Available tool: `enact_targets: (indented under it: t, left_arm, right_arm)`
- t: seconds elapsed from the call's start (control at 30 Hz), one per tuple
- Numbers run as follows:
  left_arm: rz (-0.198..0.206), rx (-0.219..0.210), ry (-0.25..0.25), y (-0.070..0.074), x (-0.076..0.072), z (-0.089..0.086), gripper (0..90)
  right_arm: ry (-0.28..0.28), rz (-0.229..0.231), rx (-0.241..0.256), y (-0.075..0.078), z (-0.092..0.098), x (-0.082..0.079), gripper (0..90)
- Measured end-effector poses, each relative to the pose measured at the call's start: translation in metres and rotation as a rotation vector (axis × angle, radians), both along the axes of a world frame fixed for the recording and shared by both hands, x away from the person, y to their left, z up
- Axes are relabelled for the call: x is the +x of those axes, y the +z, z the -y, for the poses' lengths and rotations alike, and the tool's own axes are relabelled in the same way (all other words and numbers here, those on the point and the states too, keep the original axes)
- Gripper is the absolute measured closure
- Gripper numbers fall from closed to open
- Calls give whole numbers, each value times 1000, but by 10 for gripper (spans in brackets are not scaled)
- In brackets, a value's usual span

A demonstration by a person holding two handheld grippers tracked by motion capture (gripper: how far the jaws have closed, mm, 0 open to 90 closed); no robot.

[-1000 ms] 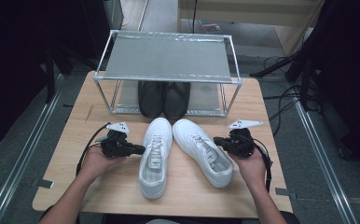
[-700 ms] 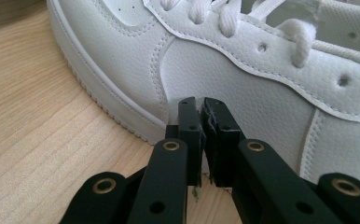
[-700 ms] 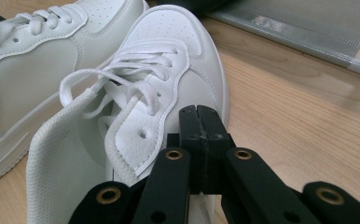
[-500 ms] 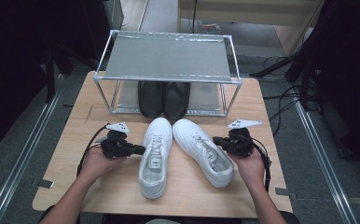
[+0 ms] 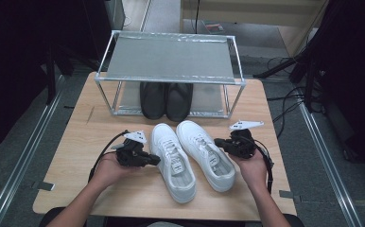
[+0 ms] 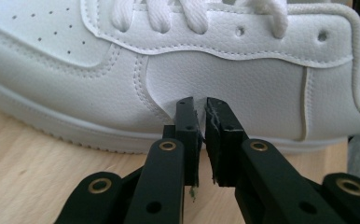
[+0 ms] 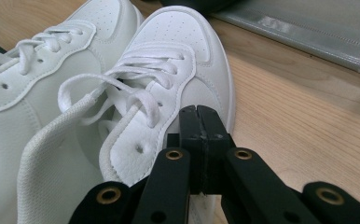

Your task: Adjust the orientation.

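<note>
words: none to read | brands: none on the two white lace-up leather shoes (image 5: 190, 158) | labels: none on the two black shoes (image 5: 166, 100) under the grey metal shelf rack (image 5: 169, 59) | numbers, signs: none on the light wooden table (image 5: 76, 142)

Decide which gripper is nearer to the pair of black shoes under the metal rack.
Right, narrowly. The right gripper sits beside the right white sneaker, slightly closer to the black shoes. The left gripper lies lower, beside the left white sneaker.
</note>
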State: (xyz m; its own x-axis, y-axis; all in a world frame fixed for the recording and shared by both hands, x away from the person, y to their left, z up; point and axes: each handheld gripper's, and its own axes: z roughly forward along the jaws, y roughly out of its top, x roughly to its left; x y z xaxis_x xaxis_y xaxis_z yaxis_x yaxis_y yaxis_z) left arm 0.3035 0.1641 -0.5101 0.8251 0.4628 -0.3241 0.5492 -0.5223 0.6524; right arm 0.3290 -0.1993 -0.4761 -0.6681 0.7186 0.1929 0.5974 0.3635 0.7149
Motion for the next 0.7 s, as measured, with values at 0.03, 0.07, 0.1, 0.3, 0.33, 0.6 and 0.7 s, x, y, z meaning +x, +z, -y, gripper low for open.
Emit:
enact_targets:
  t: [0.03,0.07,0.1,0.3,0.33,0.6,0.7]
  left_arm:
    - [-2,6,-4,1,-2,6,844]
    - [7,12,-18,1,-3,8,844]
    - [7,9,-20,1,-4,11,844]
    - [8,10,-49,0,-7,22,849]
    - [8,2,-51,0,-7,21,849]
    - [8,15,-59,3,-9,20,829]
    - [5,21,-58,3,-8,18,822]
  right_arm:
    - [0,2,-1,0,0,0,900]
    - [1,3,-2,0,0,0,900]
    - [1,2,-2,0,0,0,900]
    - [-12,7,12,5,3,-1,900]
    - [-7,13,35,8,5,-3,900]
    - [53,44,76,30,-2,-34,900]
    - [88,32,67,30,-5,-48,900]
